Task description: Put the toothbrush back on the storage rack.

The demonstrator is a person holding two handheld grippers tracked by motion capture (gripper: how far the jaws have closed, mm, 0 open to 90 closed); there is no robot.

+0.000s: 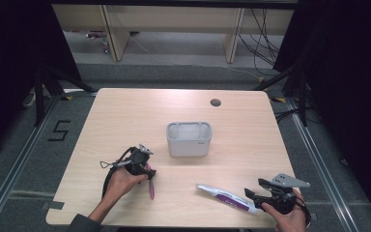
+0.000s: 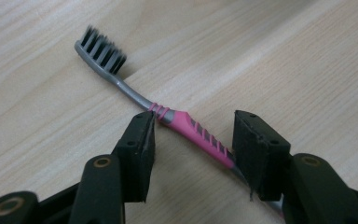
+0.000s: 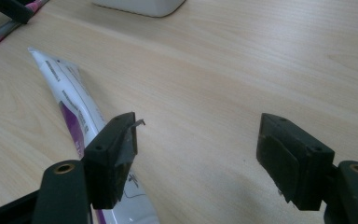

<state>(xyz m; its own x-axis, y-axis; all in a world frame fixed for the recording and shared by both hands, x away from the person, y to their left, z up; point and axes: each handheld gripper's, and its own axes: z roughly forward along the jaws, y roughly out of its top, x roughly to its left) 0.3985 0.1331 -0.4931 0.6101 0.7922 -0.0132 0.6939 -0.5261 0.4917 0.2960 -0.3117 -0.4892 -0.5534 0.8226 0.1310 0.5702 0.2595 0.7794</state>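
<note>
On the pale wooden table [image 1: 125, 111], the left gripper [image 2: 193, 140] hangs over a pink and grey toothbrush with dark bristles [image 2: 186, 126] that lies flat at the near left of the tabletop. Its jaws straddle the pink handle with the pads close on either side but not pressing, so the grip is released and the brush rests on the wood. At the near right, the right gripper [image 3: 198, 149] sits low with its jaws spread wide and nothing between them. A white and purple toothpaste tube [image 3: 74, 112] lies just beside its left jaw. A light grey plastic holder [image 1: 189, 138] stands mid-table, well apart from both
</note>
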